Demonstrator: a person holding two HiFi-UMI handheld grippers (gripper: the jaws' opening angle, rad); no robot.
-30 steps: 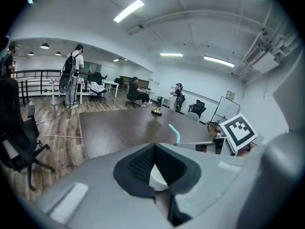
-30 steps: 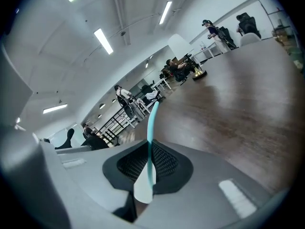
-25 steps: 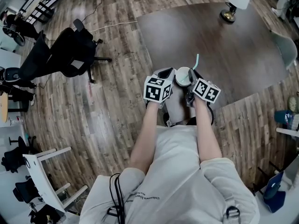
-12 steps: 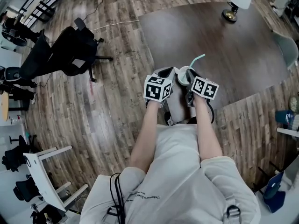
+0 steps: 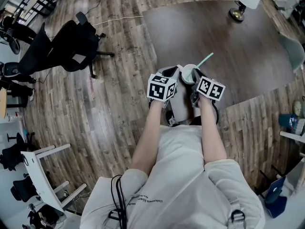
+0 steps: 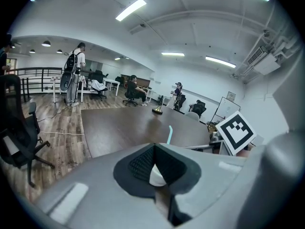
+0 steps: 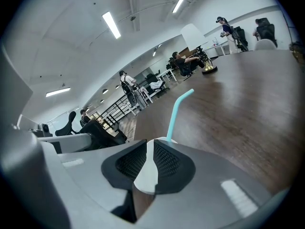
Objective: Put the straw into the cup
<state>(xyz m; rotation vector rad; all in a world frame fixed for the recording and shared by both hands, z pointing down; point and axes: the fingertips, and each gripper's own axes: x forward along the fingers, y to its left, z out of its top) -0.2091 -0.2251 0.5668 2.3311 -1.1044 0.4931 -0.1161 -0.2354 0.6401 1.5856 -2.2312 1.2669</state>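
A white cup point(image 5: 187, 73) is held up in front of the person, over the near edge of the dark table point(image 5: 224, 32). A teal straw point(image 5: 205, 60) sticks out of its top and leans up and to the right. My left gripper point(image 5: 180, 76) is shut on the cup from the left and my right gripper point(image 5: 194, 78) from the right. In the left gripper view a white bit of the cup point(image 6: 155, 175) sits between the pads, with the straw point(image 6: 170, 133) beyond. In the right gripper view the cup point(image 7: 145, 175) fills the jaw gap and the straw point(image 7: 175, 113) rises behind it.
A brass lamp with a white shade point(image 5: 244, 1) stands at the table's far end. A black office chair point(image 5: 66, 46) is on the wooden floor to the left, a grey chair point(image 5: 291, 49) at the table's right. White furniture point(image 5: 43, 175) stands at the lower left. People are far off.
The straw's top has swung from pointing straight up to leaning right. Both grippers and the cup have stayed almost in place, close together.
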